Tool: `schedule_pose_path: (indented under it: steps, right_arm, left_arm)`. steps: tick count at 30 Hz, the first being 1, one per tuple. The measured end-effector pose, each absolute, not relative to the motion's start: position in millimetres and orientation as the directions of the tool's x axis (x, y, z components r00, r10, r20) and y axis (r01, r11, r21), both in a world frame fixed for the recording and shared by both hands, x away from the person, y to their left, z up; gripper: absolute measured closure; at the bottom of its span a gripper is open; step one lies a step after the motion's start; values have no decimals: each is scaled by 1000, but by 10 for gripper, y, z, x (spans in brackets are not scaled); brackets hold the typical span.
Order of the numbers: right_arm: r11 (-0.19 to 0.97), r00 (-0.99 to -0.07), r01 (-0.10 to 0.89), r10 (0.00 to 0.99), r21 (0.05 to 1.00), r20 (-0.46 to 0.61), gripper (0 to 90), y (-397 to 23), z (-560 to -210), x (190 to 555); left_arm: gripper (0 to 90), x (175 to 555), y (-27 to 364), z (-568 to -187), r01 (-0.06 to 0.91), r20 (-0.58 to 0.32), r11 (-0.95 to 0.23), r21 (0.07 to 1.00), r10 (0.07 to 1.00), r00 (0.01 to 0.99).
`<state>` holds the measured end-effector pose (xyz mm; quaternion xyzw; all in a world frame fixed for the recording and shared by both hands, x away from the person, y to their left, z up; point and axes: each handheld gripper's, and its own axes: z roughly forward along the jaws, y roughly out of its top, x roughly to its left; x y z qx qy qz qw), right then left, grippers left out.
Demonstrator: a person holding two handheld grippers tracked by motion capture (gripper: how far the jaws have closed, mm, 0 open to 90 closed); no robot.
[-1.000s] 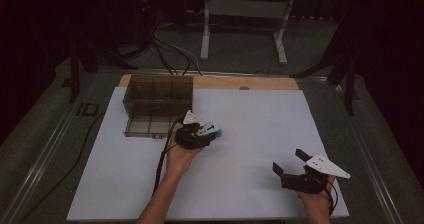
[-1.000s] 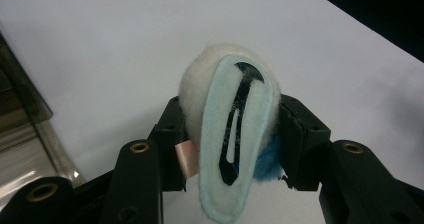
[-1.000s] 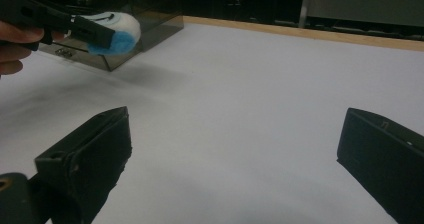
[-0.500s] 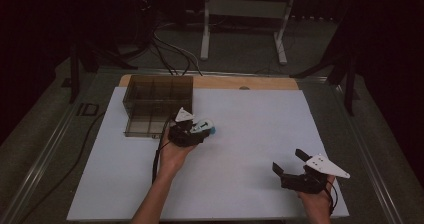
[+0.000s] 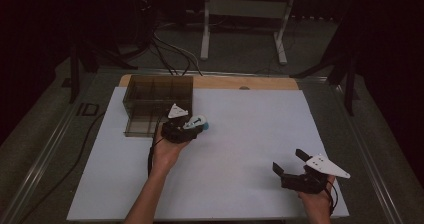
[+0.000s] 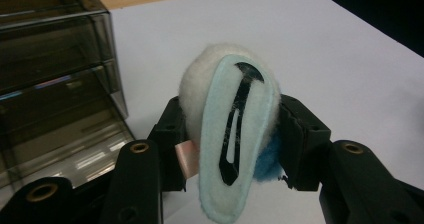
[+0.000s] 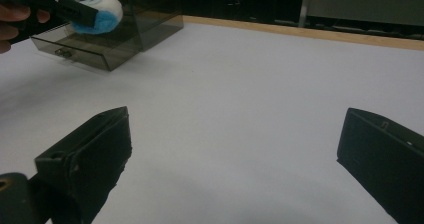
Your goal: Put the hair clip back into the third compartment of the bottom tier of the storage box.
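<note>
My left gripper (image 5: 194,125) is shut on a fluffy white and blue hair clip (image 5: 198,122), just right of the open drawer (image 5: 141,126) of a smoky see-through drawer box (image 5: 157,90). In the left gripper view both jaws press the plush clip (image 6: 232,96); its pale blue felt back with a black snap clip faces the camera, and the box (image 6: 50,59) stands at the left. My right gripper (image 5: 290,162) rests open near the front right, nothing between its jaws (image 7: 235,149). From there the hair clip (image 7: 102,11) shows above the drawer (image 7: 85,49).
A white sheet (image 5: 250,134) covers the table, with a wooden strip (image 5: 240,82) along its back edge. Behind the table stand a metal frame's legs (image 5: 205,34) and loose cables (image 5: 170,49). The left gripper's cable (image 5: 150,156) trails along the forearm.
My left hand has carried the hair clip a little to the left and farther back, closer to the drawer box. The right gripper has kept still.
</note>
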<state>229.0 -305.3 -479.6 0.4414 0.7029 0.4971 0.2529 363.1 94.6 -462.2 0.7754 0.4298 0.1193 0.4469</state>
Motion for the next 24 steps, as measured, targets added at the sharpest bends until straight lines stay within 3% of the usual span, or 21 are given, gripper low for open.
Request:
schedule_pose_path:
  steps: [24]
  right_arm:
    - [115,-481,369,873,922,83,13,-3058,-4795,2288]
  left_arm:
    - [547,3686,1152,-4610,568,-196,-202,798,803,562]
